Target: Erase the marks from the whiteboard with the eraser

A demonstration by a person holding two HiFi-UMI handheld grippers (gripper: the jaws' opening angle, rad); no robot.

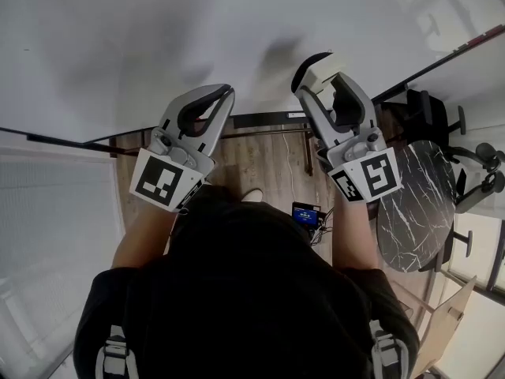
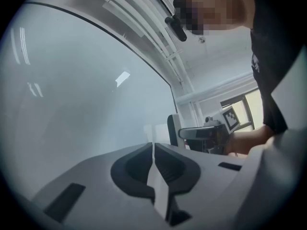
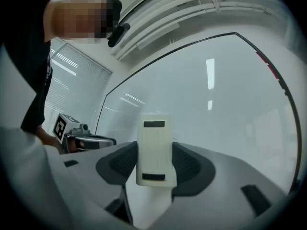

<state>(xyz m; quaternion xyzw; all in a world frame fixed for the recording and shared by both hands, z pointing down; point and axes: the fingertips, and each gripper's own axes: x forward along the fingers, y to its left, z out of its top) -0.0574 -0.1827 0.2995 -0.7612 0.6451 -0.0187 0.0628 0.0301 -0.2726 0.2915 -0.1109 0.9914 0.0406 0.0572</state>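
Observation:
The whiteboard (image 1: 158, 30) fills the top of the head view, and I see no marks on its surface. My right gripper (image 1: 322, 71) is shut on the white eraser (image 3: 154, 150), holding it up against or very near the board (image 3: 216, 109). The eraser (image 1: 316, 65) shows at the right jaws' tip in the head view. My left gripper (image 1: 222, 95) is shut with nothing between its jaws, raised just in front of the board (image 2: 72, 95), to the left of the right one. The right gripper (image 2: 211, 135) also appears in the left gripper view.
Below the board's bottom edge (image 1: 260, 119) lies a wooden floor (image 1: 260, 160). A round dark marble table (image 1: 418, 204) and a black office chair (image 1: 430, 117) stand at the right. A small device with a lit screen (image 1: 306, 215) rests on the floor near the person's feet.

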